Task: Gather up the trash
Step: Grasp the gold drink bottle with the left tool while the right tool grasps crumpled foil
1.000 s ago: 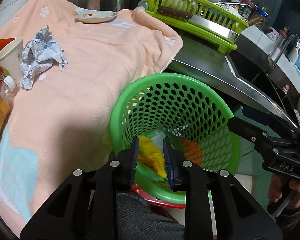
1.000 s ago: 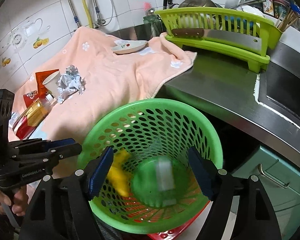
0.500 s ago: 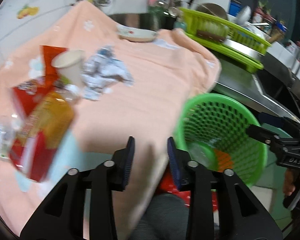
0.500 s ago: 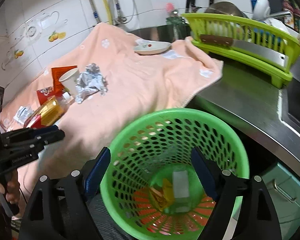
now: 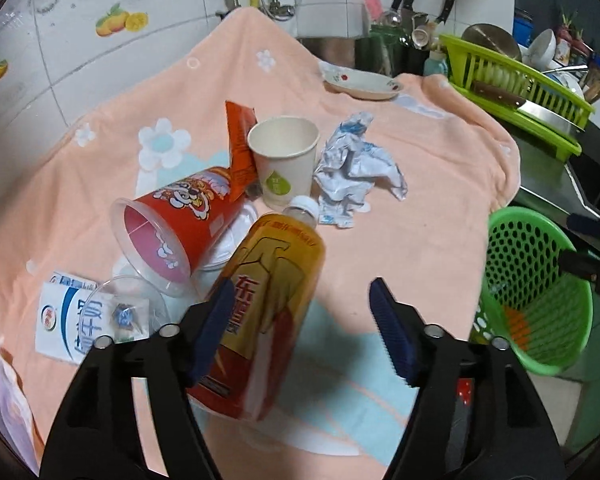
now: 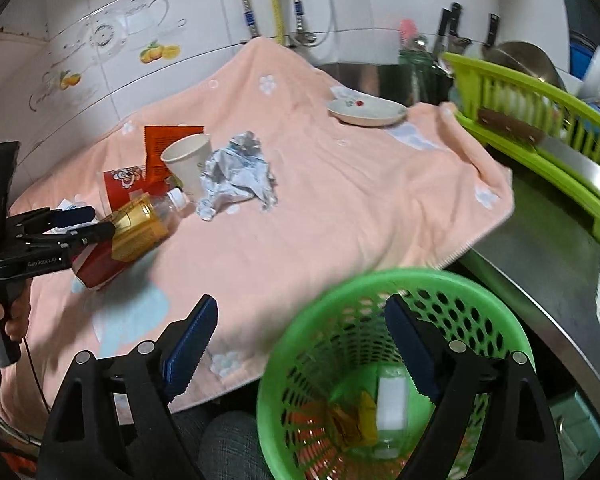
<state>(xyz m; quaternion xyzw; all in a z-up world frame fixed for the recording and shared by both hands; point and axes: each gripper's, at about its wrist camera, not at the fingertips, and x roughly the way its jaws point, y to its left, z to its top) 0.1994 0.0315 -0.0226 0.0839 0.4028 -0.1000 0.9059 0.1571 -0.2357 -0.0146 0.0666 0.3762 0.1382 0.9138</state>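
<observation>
Nearest the left wrist camera, the left tongs [image 5: 302,320] are standing spread and gripping nothing, with the amber drink bottle [image 5: 268,304] lying on its side partly between the pads — the left pad looks close to its label, though contact cannot be confirmed. The right tongs [image 6: 300,344] are likewise spread and holding nothing, hanging over the near rim of the green basket [image 6: 496,316], which is sitting below the table edge.

In the basket, a few items are already lying: a pale rectangular piece [image 6: 392,404] and yellow-orange wrappers [image 6: 350,420]. Collection is therefore judged as begun — but most of it is remaining.

Farther out on the peach towel [image 5: 440,208] covering the table, the following are still waiting: a tipped red printed cup [image 5: 180,228], a blue-and-white packet [image 5: 66,320], a white paper cup [image 5: 284,160], an orange sachet [image 5: 240,136] and crumpled paper [image 5: 356,172]. The bottle appears to be the next pick.
</observation>
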